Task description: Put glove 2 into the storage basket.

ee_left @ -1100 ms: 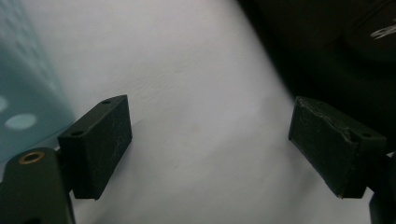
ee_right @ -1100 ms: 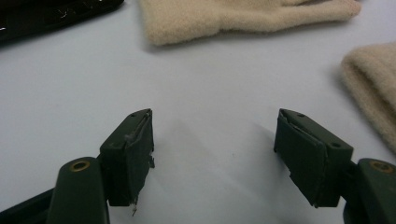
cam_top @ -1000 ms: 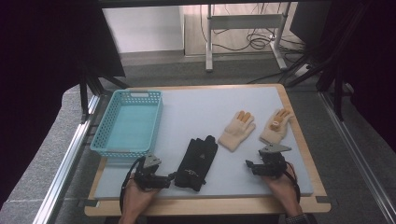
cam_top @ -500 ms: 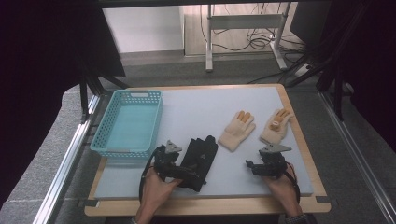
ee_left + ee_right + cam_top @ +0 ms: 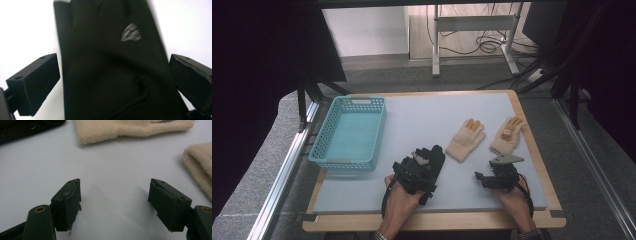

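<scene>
On the pale grey table mat (image 5: 412,120), a flat black fabric glove (image 5: 110,65) with a grey logo is lying between the left gripper (image 5: 113,82)'s wide-apart jaws, which have just been opening.

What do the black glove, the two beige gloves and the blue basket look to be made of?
Black glove: smooth matte synthetic fabric, printed grey logo. Beige gloves: fuzzy knit, probably fleece or wool, with orange fingertips. Blue basket: moulded plastic, perforated lattice walls.

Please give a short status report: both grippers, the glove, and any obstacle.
Left gripper open, jaws just opened wide, straddling the flat black fabric glove, not pressing. Right gripper open over bare mat, short of the two beige knit gloves. Nothing in the way.
</scene>
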### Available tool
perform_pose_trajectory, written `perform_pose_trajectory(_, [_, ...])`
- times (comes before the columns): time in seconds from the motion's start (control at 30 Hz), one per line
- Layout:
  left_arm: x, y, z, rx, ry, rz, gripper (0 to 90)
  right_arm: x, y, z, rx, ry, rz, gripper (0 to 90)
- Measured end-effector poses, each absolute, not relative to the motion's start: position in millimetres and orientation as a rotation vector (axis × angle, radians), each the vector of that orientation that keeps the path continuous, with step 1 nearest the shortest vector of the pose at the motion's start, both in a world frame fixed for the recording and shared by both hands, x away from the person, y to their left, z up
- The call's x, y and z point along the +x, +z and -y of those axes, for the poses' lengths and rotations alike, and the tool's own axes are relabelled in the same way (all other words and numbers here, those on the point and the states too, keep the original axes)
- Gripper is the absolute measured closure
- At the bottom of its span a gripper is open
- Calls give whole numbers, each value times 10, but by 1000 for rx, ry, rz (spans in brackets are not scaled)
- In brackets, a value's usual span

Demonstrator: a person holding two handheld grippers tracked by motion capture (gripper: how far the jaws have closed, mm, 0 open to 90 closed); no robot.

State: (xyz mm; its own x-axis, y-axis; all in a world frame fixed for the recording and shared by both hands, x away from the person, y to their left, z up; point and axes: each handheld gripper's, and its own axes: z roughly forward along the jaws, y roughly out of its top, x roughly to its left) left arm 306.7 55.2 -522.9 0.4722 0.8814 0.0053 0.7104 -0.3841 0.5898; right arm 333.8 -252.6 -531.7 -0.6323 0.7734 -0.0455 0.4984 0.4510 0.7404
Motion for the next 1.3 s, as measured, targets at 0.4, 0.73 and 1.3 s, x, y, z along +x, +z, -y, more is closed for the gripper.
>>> perform_pose_trajectory(0.4, [3057, -5300, -536, 2256, 333, -1282, 30, 3337, -5318, 2525, 1076, 1001, -2329, 254])
perform_pose_trajectory(0.73, [3145, -5178, -758, 2311, 367, -1215, 584, 3337, -5318, 2523, 1077, 1003, -2329, 252])
perform_pose_trajectory(1.3, [3312, -4712, -1035, 2236, 353, -1195, 623, 3336, -5318, 2524, 1078, 1004, -2329, 252])
